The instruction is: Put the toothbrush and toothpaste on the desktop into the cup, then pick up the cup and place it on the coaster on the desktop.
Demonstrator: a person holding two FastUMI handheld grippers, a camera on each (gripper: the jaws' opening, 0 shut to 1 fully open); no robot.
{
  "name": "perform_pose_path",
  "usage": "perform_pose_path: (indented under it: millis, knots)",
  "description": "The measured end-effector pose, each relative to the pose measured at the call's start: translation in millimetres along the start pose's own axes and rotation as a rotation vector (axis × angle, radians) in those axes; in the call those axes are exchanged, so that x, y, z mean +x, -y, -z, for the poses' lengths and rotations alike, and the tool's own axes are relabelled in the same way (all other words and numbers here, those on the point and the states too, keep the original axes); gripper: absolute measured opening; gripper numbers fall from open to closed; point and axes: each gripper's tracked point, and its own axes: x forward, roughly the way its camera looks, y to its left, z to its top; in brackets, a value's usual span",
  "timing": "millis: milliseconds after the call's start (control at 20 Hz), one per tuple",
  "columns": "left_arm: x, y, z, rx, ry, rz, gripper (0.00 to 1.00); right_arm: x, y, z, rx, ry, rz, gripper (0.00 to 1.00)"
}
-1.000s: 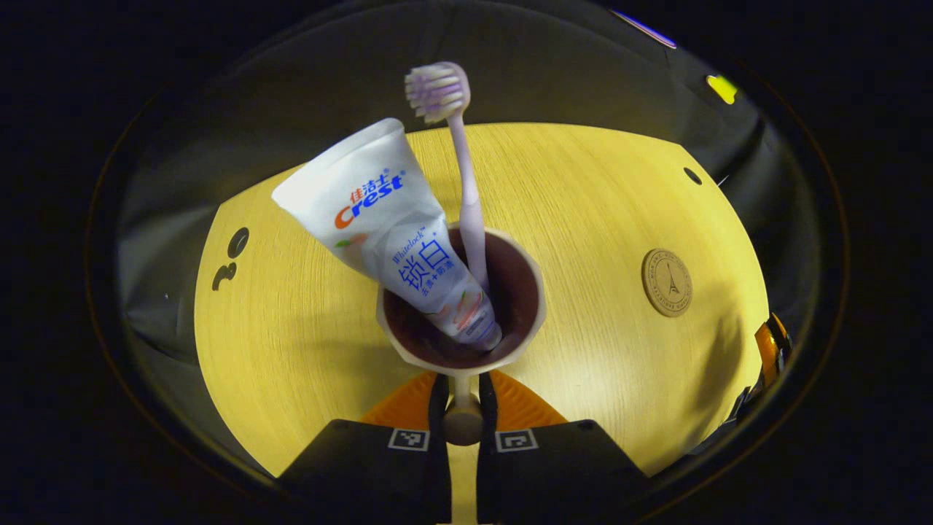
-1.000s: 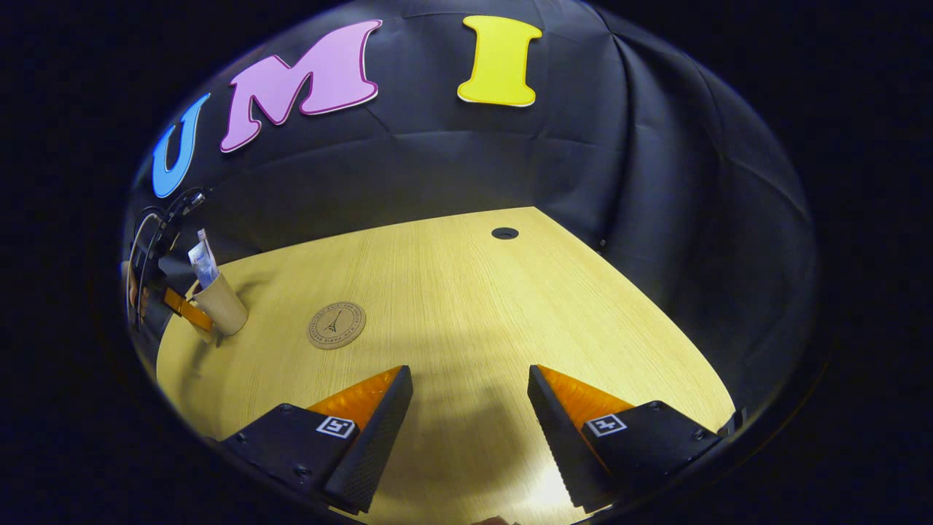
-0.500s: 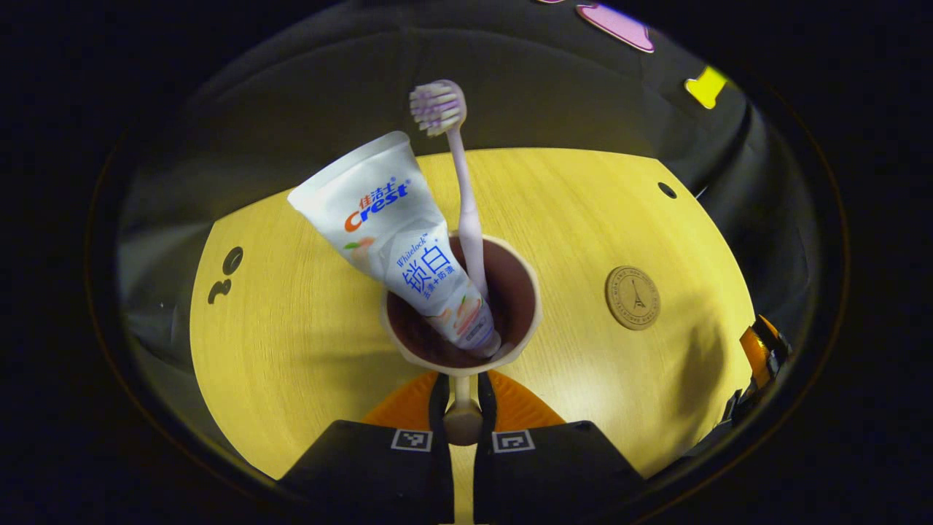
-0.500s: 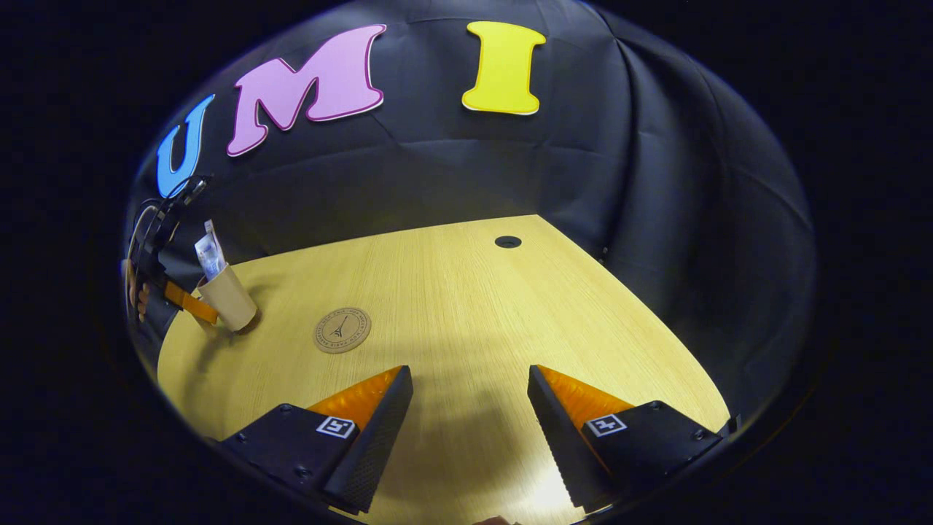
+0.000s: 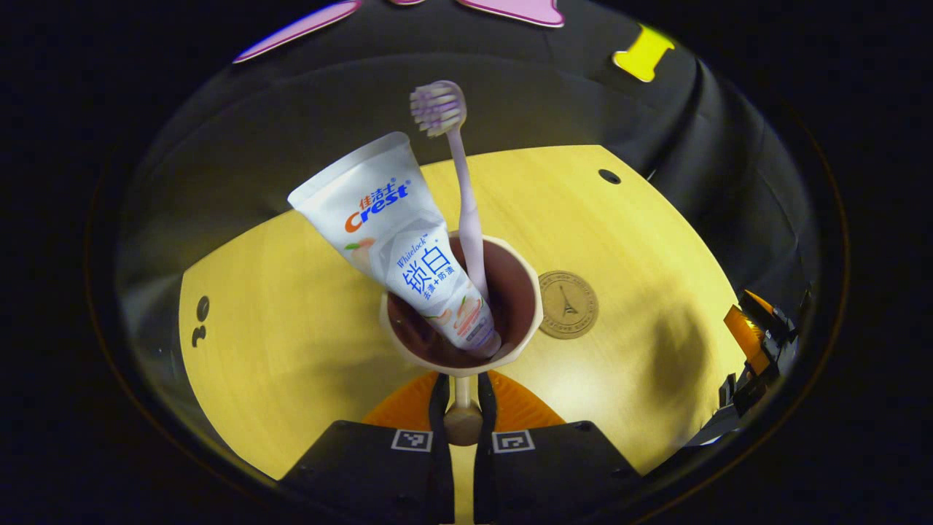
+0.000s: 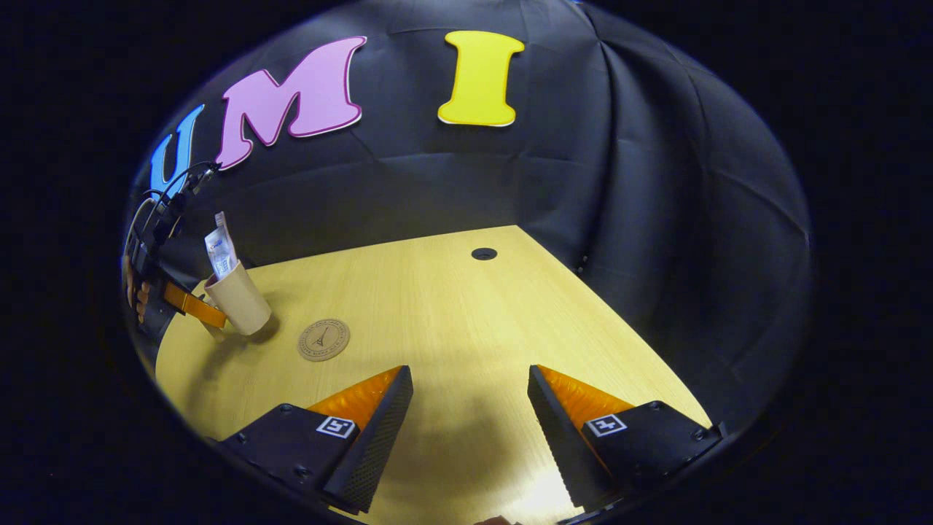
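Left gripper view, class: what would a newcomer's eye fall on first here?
The toothpaste and toothbrush standing in the cup, centre frame, leaning up and left. The left gripper pinches the cup's handle just below. The coaster lies on the desktop, right beside the cup.

The pale yellow wood-grain desktop (image 5: 291, 321) looks like smooth laminate with fine straight lines and a soft sheen where light pools on it. Just right of the beige matt plastic cup (image 5: 532, 292), the round brown coaster (image 5: 568, 304) looks like cork or pressed wood, dull, with a dark printed stamp. The cup's inside is darker and faintly glossy. Standing in it, the white toothpaste tube (image 5: 393, 226) is soft plastic with a satin shine and a crimped flat end; beside it the pale lilac toothbrush (image 5: 466, 219) has a smooth plastic handle and fine bristles. Behind the desktop, the black cloth wall (image 6: 641, 219) is matt and creased.
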Motion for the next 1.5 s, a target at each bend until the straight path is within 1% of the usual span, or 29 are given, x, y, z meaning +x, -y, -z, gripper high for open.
perform_pose_path:
  millis: [200,400,650,800,1000,1050,1100,1150,1300,1350,1400,1450,1500]
  knots:
    - [-4.0,-6.3,2.6,0.068,0.001,0.026,0.16,-8.9,27.1,5.3,0.027,-0.004,0.049,0.98]
    - [-7.7,-8.9,4.2,0.111,-0.006,0.063,0.16,-17.0,49.1,11.0,0.051,-0.009,0.092,0.97]
    - [-9.1,-10.4,5.9,0.138,-0.018,0.081,0.16,-19.4,58.4,19.8,0.071,-0.028,0.119,0.97]
    - [-9.6,-11.6,6.7,0.145,-0.024,0.08,0.17,-19.1,59.8,23.7,0.078,-0.028,0.117,0.97]
    - [-11.5,-14.3,7.2,0.149,-0.041,0.045,0.17,-20.4,60.9,25.2,0.073,-0.022,0.106,0.98]
    - [-13.0,-13.0,7.6,0.141,-0.048,0.036,0.24,-20.9,59.8,24.1,0.078,-0.017,0.103,0.98]
    - [-14.2,-11.5,4.9,0.137,-0.04,0.034,0.19,-21.8,60.8,24.4,0.081,-0.015,0.1,0.98]
    - [-11.1,-11.4,6.7,0.138,-0.043,0.028,0.2,-22.4,61.2,23.8,0.085,-0.01,0.096,0.97]
    - [-12.7,-12.5,5.0,0.136,-0.035,0.008,0.27,-23.8,61.1,25.5,0.076,-0.007,0.078,0.97]
    - [-15.4,-11.5,3.4,0.128,-0.024,0.008,0.33,-24.4,60.2,24.8,0.075,-0.004,0.073,0.98]
    - [-20.4,-10.6,1.2,0.119,-0.007,0.016,0.36,-24.8,60.1,24.6,0.074,-0.002,0.07,0.97]
    - [-24.0,-10.4,1.2,0.108,0.006,0.019,0.32,-24.5,59.7,25.5,0.071,-0.002,0.065,0.98]
    - [-46.4,-8.1,-6.1,0.091,0.054,0.023,0.64,-27.3,56.7,23.5,0.062,0.001,0.047,0.97]
